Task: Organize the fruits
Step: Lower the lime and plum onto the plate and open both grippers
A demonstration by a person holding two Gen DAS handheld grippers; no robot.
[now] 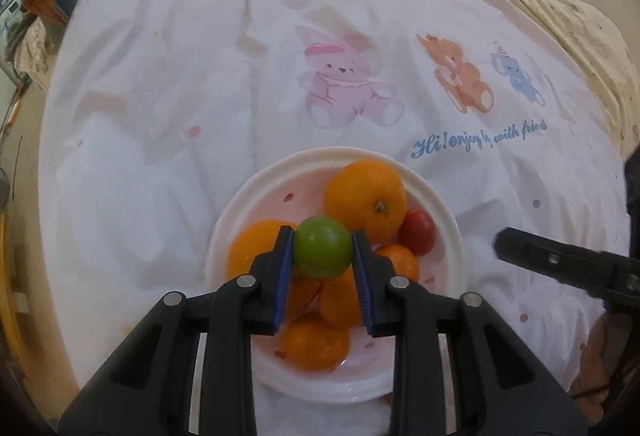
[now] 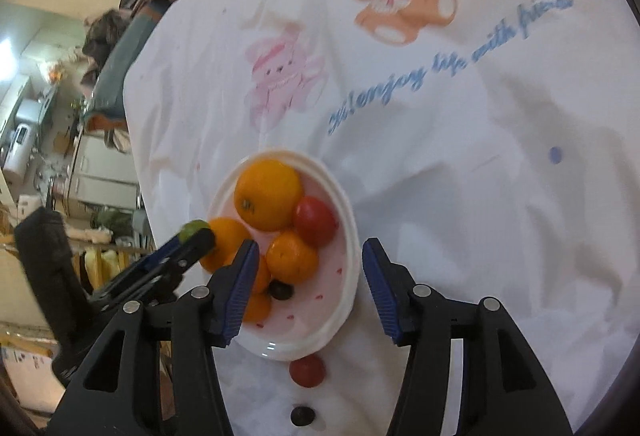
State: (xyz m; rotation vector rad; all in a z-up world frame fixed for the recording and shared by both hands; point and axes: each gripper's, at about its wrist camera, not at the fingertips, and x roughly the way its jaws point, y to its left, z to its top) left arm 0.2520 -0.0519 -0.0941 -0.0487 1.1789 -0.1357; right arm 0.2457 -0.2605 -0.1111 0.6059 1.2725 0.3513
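My left gripper (image 1: 323,254) is shut on a small green fruit (image 1: 322,253) and holds it over a white plate (image 1: 448,220). The plate holds several oranges (image 1: 365,201) and a red tomato (image 1: 417,232). In the right wrist view my right gripper (image 2: 310,256) is open and empty above the near side of the plate (image 2: 344,300). There the plate shows oranges (image 2: 267,194), a red tomato (image 2: 315,221) and a dark berry (image 2: 281,291). The left gripper (image 2: 192,236) with the green fruit (image 2: 193,227) is at the plate's left. A red tomato (image 2: 307,371) and a dark berry (image 2: 302,415) lie on the cloth beside the plate.
A white cloth (image 1: 200,76) printed with cartoon bears and blue writing covers the surface. The right gripper's finger (image 1: 560,262) shows at the right of the left wrist view. Room furniture and clutter (image 2: 60,140) lie beyond the cloth's left edge.
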